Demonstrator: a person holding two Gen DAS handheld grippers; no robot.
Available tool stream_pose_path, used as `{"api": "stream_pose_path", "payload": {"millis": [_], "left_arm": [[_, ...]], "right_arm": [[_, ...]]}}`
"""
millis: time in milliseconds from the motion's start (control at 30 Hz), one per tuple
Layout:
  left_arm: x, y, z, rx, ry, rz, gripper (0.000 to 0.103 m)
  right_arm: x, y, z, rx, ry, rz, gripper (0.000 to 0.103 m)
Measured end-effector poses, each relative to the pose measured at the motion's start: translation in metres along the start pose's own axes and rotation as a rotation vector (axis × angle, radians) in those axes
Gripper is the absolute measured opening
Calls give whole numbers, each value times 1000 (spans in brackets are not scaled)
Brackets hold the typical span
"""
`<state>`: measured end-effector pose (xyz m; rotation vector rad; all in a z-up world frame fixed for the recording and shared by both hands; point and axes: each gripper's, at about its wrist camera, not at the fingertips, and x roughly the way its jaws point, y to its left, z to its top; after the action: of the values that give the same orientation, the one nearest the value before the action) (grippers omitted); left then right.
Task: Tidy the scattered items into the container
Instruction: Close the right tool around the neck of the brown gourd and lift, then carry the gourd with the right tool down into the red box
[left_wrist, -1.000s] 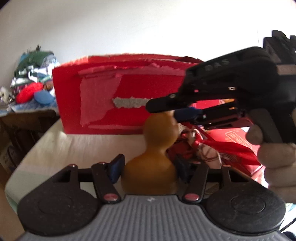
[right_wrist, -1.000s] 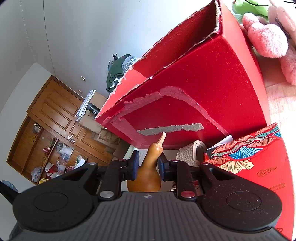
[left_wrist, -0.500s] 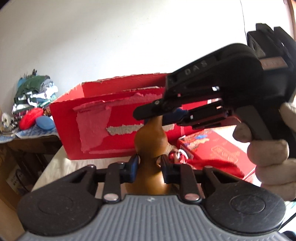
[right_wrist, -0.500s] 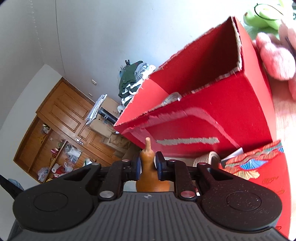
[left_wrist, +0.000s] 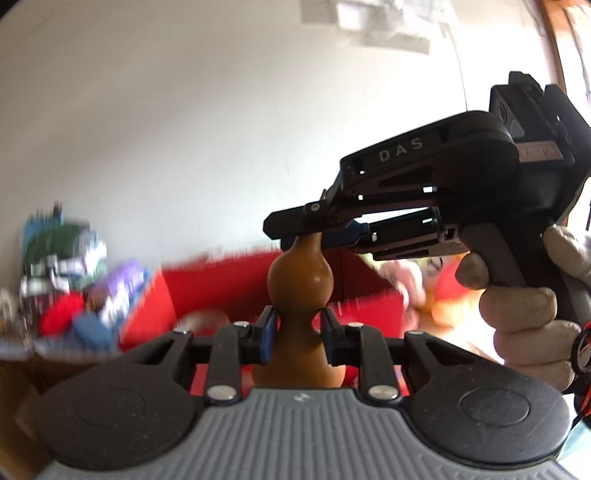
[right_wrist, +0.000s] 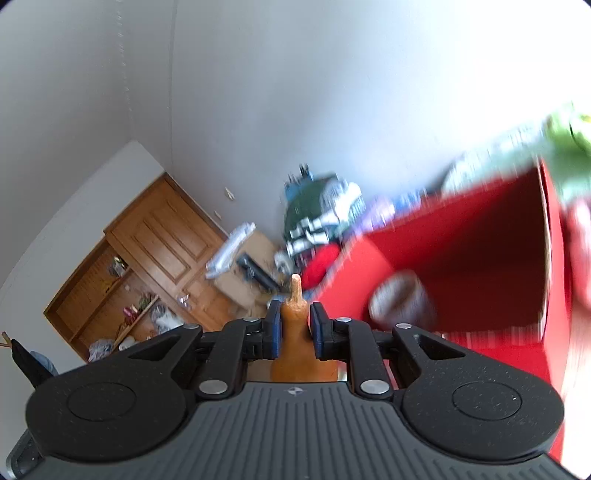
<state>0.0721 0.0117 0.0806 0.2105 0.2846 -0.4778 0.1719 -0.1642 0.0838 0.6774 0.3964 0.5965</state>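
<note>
A brown gourd (left_wrist: 300, 280) is held by both grippers, lifted above the open red box (left_wrist: 236, 291). My left gripper (left_wrist: 297, 328) is shut on its narrow waist. My right gripper (right_wrist: 294, 325) is shut on its upper neck, with the stem tip (right_wrist: 296, 283) sticking up between the fingers. The right gripper also shows in the left wrist view (left_wrist: 317, 229), clamping the gourd's top from the right. In the right wrist view the red box (right_wrist: 480, 258) lies open to the right, with a round roll-like item (right_wrist: 400, 299) inside it.
Pink and yellow plush toys (left_wrist: 417, 280) lie beyond the box. A pile of clothes and toys (left_wrist: 66, 273) sits at the left. A wooden cabinet (right_wrist: 155, 266) stands in the background. Both views are motion-blurred.
The left gripper closed on the gourd's waist. Both grippers lifted the gourd from the table in front of the box to above its rim, so the box interior now shows.
</note>
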Motion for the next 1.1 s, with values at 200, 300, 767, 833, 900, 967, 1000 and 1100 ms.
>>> {"api": "stream_pose_path", "payload": {"millis": [200, 300, 767, 833, 900, 967, 1000, 1100], "left_arm": [[31, 13, 50, 57, -40, -5, 23], [56, 20, 62, 60, -18, -6, 21], [164, 38, 24, 32, 320, -56, 18], [174, 38, 20, 51, 368, -63, 18], [181, 38, 18, 74, 405, -64, 18], [186, 37, 16, 94, 435, -60, 18], [187, 36, 15, 101, 448, -57, 18], [191, 34, 13, 131, 470, -32, 18]], "right_arm": [[16, 11, 50, -80, -81, -24, 18], [32, 5, 68, -122, -90, -69, 18], [114, -77, 73, -83, 204, -320, 17], [125, -82, 69, -92, 256, -357, 17], [136, -88, 65, -95, 310, -392, 17], [148, -94, 62, -89, 366, -420, 17], [153, -97, 62, -78, 391, -430, 17], [163, -97, 64, -88, 444, -443, 17]]}}
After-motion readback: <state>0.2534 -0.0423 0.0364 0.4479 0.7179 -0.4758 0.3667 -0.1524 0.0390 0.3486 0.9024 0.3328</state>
